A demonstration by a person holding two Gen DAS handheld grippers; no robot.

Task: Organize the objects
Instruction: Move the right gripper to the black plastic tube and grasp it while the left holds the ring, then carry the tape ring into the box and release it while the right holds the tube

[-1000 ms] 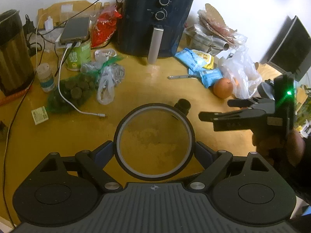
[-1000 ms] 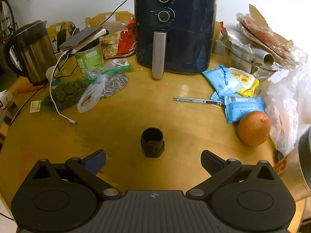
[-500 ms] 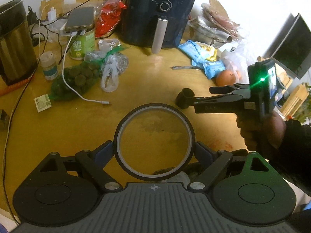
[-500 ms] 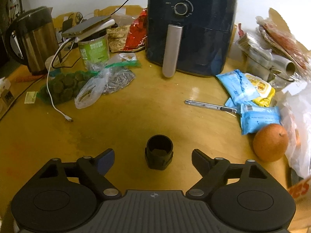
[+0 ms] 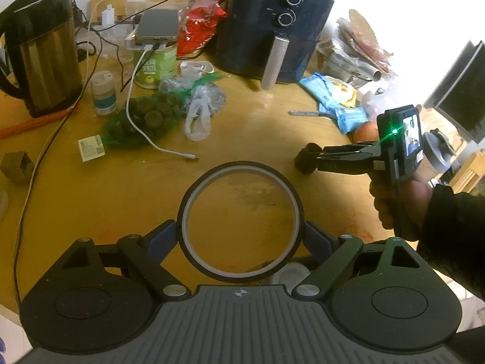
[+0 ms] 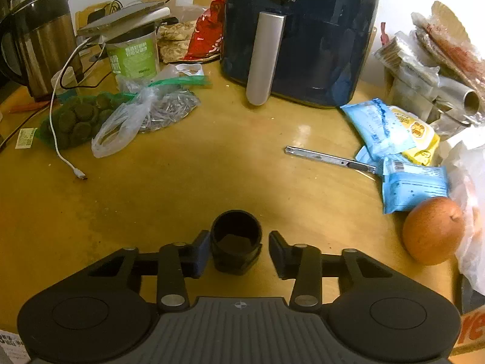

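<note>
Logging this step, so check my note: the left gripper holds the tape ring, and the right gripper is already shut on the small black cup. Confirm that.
Not quite. The left gripper does hold the tape ring, but the right gripper is open: the right wrist view shows its fingers on either side of the small black cup, with a gap at the right finger.

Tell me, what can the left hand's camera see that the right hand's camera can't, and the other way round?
Only the left wrist view shows the tape ring gripped by the left gripper, the right gripper seen from outside in the person's hand, and a monitor.

Only the right wrist view looks down into the black cap, standing between that gripper's fingers with a gap on one side, and shows the whole orange.

Both show the air fryer, kettle, green can, charging cable and blue snack packets.
</note>
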